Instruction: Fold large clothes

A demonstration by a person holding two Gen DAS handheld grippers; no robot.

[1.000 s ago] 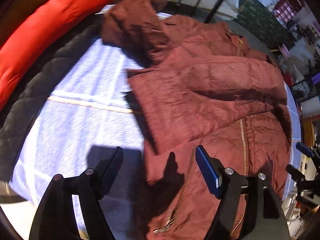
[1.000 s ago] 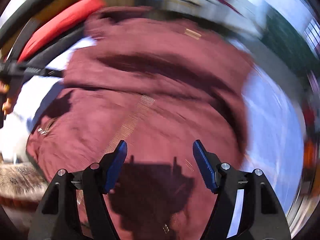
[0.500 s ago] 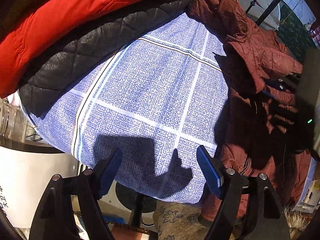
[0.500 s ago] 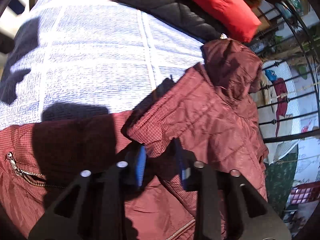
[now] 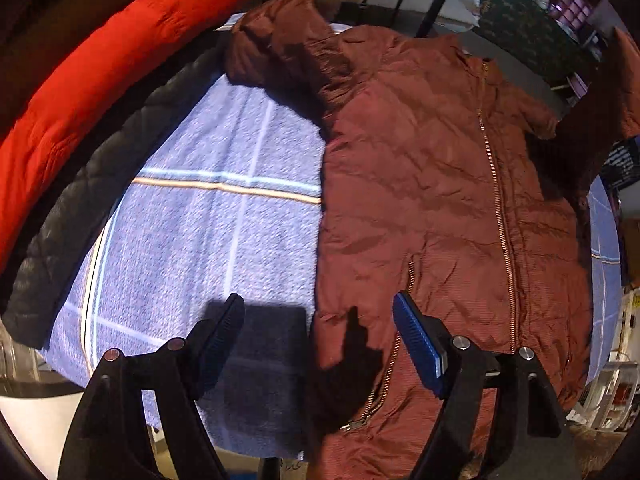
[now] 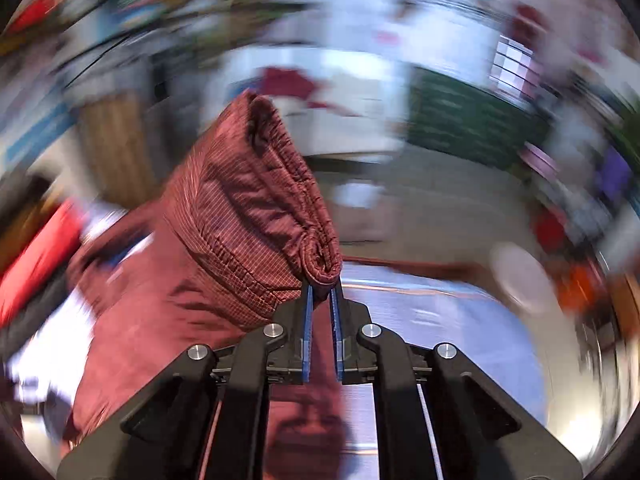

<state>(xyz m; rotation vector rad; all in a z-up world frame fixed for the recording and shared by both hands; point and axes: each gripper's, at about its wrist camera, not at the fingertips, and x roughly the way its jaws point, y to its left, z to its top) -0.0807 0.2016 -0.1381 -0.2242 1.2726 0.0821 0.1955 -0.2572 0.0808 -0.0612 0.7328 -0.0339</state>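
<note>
Jaws: right gripper pinching the maroon jacket's cuff, sleeve lifted at frame centre, likely for folding inward; left gripper spread, empty, above jacket hem.

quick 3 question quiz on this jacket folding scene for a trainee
1. True or false: the left gripper is clamped on the maroon jacket.
2. What does the right gripper hold? A) sleeve cuff B) zipper pull C) blue cloth
3. Which garment lies between the red jacket and the blue checked cloth?

Key: 1 false, it is open and empty. 2 A. 3 the black quilted jacket.
</note>
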